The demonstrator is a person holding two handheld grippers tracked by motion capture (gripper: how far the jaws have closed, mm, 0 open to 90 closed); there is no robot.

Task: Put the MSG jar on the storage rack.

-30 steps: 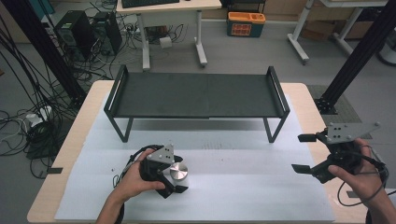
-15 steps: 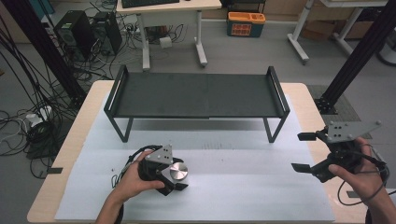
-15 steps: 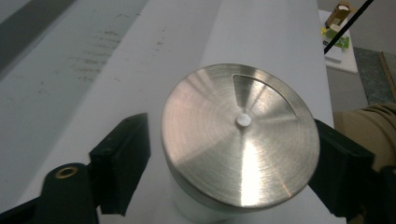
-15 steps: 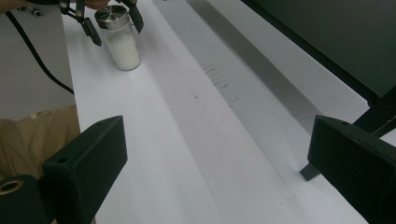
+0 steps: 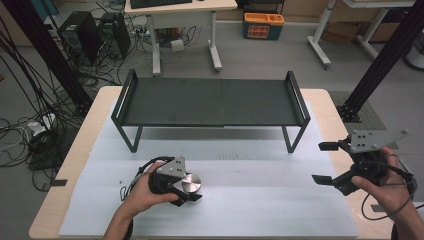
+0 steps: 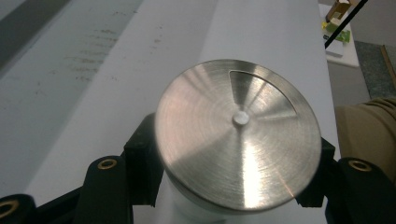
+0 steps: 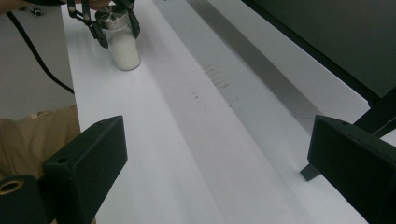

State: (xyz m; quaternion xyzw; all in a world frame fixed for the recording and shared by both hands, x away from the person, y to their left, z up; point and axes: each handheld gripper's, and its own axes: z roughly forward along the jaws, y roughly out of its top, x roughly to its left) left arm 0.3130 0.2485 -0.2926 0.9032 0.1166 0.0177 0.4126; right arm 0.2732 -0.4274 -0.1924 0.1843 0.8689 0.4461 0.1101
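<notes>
Right hand-held gripper (image 7: 219,172): black jaws wide apart over white-covered bench (image 7: 187,140).
Glass shaker w/ steel lid (image 7: 122,39): upright, far end, clamped by left hand-held gripper (image 7: 114,24).

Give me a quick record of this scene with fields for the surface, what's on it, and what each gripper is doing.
surface: table with a white sheet
rack: black shelf at the far side, nothing on it
jar: shaker with a steel lid and white contents, upright on the sheet
left gripper: shut on the shaker near its lid
right gripper: open, holding nothing, at the right edge
</notes>
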